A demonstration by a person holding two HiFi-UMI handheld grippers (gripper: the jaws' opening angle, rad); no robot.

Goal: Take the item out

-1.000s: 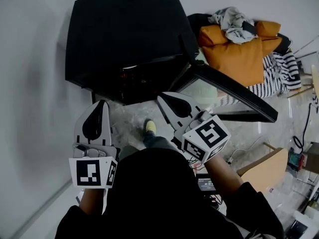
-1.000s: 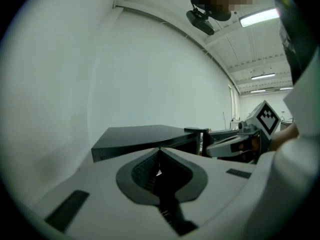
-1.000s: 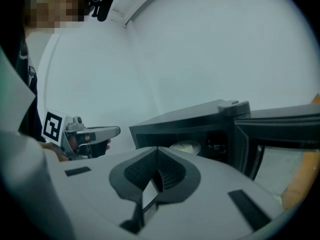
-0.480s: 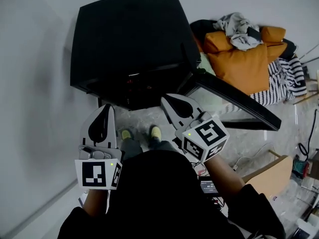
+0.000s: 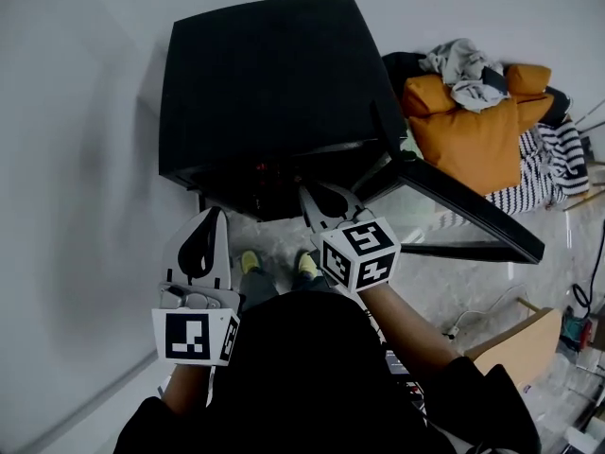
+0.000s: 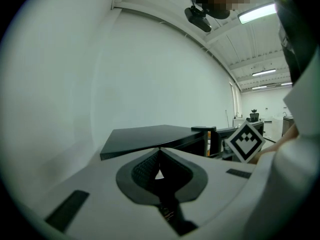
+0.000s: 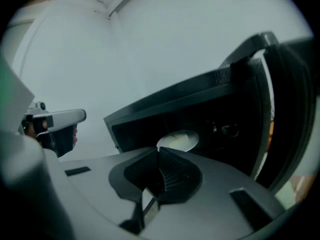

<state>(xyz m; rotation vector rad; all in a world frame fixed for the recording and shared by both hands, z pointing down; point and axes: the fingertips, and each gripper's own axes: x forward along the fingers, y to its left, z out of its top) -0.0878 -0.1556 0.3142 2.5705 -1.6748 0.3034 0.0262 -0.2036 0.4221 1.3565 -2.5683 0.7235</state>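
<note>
Left gripper (image 5: pixel 216 214) at 7 o'clock, jaws pinched together with nothing in them, short of the black cabinet (image 5: pixel 265 74). Right gripper (image 5: pixel 307 193) is at centre by the cabinet's open front, jaws closed and empty; the pale round item (image 7: pixel 177 140) sits inside at its 12 o'clock, just beyond the tips. Door (image 5: pixel 463 206) hangs open toward 3 o'clock, orange cushions (image 5: pixel 473 126) at 2 o'clock.

We found the black cabinet (image 5: pixel 274 74) open at its front, free to enter; its glass door (image 5: pixel 463 208) stood swung out at its right, a wall (image 5: pixel 71 159) close at its left.
</note>
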